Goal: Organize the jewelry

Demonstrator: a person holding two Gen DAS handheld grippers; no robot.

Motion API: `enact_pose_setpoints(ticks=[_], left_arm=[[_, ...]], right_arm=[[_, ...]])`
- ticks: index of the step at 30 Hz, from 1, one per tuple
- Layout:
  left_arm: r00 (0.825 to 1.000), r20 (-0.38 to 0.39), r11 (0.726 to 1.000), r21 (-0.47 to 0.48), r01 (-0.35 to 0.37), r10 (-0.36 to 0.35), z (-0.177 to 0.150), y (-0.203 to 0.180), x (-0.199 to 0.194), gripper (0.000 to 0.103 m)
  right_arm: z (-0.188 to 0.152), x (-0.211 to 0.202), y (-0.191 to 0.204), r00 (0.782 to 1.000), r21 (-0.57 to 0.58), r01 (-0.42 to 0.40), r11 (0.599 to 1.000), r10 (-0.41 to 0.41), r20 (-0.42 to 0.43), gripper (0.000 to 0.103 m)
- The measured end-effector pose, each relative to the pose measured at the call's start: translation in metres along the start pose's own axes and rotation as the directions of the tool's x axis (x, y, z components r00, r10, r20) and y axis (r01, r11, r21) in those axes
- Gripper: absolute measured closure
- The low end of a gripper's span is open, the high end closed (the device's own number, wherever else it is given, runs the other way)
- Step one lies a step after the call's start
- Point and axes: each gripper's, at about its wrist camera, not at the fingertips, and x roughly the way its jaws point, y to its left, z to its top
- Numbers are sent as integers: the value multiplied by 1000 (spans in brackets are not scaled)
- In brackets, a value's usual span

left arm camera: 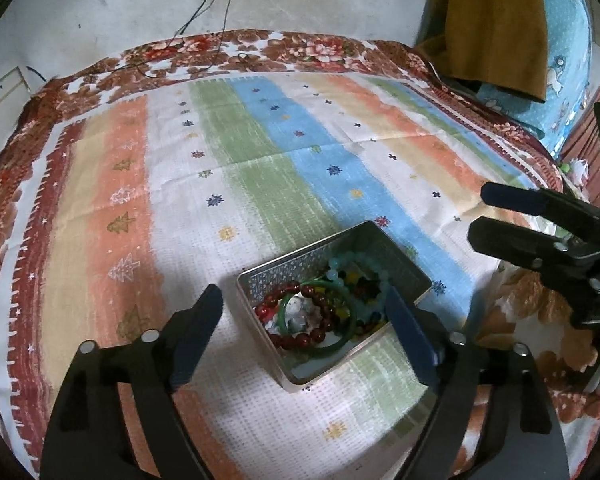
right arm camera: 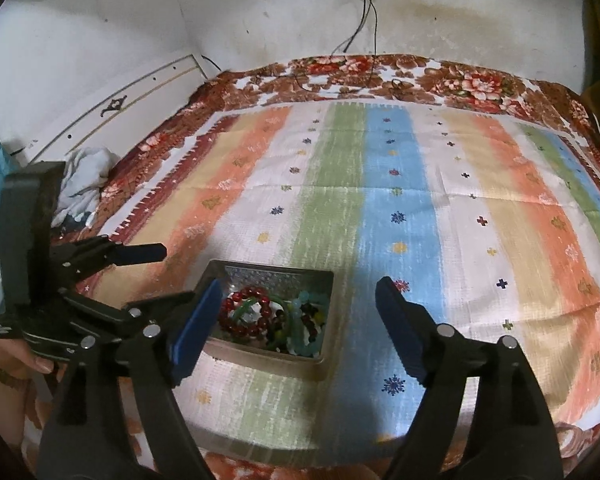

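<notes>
A: Where's the jewelry?

B: All in the tin [left arm camera: 332, 304], which sits on the striped cloth [left arm camera: 260, 168] towards the cloth's near edge, about midway along it. Red bead bracelet [left arm camera: 300, 312], green bangle [left arm camera: 320, 320], pale blue beads [left arm camera: 352, 264], all tangled together.

A: And the tongs?

B: Both released, jaws spread wide with nothing between the pads. The left gripper [left arm camera: 304, 320] hangs right over the tin, one finger outside its left wall and the other over its right side. The right gripper [right arm camera: 300, 320] points past it; the tin lies under its left finger, off to the left of its centre.

A: So which hand is nearer?

B: The left, I'd judge. The tin's long axis runs away from it, slanting to the right, so the bangle lies almost straight ahead between its fingers. The right would have to shift left first.
</notes>
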Motion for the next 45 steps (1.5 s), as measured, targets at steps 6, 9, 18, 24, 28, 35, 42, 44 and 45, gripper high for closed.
enact_pose_setpoints(ticks=[6, 9, 18, 24, 28, 35, 42, 44, 45], left_arm=[[999, 38, 999, 1, -34, 34, -7, -4, -6, 7], [997, 55, 998, 4, -56, 56, -12, -5, -9, 6], [993, 93, 997, -15, -77, 78, -23, -3, -19, 6], [990, 119, 997, -17, -70, 72, -30, -3, -27, 6], [988, 133, 997, -8, -75, 76, -34, -5, -31, 6], [986, 138, 996, -18, -92, 94, -38, -3, -34, 6], [975, 160, 988, -27, -153, 155, -41, -1, -38, 6], [971, 167, 986, -35, -165, 169, -41, -1, -40, 6], [970, 170, 985, -40, -168, 173, -42, 0, -41, 6]], right_arm=[[-6, -10, 4, 999, -5, -6, 1000, 7, 40, 10], [-9, -16, 3, 998, 14, -8, 1000, 7, 60, 6], [-21, -23, 6, 997, -6, -18, 1000, 19, 75, 5], [-25, -21, 9, 997, -29, -18, 999, 21, 80, 5], [-29, -19, 6, 997, -16, -9, 1000, 11, 81, 5], [-31, -14, 14, 998, -60, 17, 998, -13, 65, 5], [-36, -8, 17, 999, -85, 23, 996, -19, 45, 5], [-36, -8, 17, 999, -83, 22, 996, -18, 41, 5], [-36, -8, 17, 999, -81, 22, 997, -19, 39, 5]])
